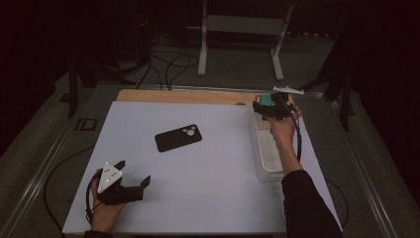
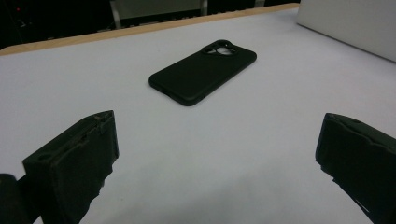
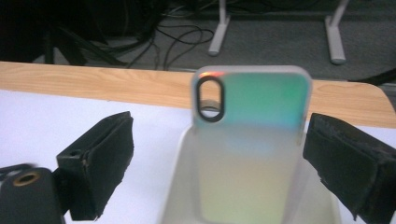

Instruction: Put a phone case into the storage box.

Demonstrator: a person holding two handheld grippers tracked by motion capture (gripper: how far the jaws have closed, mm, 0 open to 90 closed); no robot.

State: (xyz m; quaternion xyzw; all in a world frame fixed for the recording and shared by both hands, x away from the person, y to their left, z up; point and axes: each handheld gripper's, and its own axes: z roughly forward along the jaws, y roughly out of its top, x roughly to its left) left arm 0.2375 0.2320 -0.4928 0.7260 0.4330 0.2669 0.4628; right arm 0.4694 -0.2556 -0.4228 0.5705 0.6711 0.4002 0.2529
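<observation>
Holding my right gripper (image 3: 217,163) wide open, I have an iridescent phone case (image 3: 250,140) standing upright between its jaws, touching neither, over the clear bin (image 1: 265,158) at the table's (image 1: 198,198) right edge. My left gripper (image 1: 132,173) gapes empty near the front-left corner, facing the black phone case (image 2: 203,71) mid-table.

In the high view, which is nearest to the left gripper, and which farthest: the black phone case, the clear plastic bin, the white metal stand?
1. Black phone case, on the mat ahead of the left gripper.
2. Clear plastic bin, at the mat's right edge.
3. White metal stand, on the floor beyond the table.
</observation>
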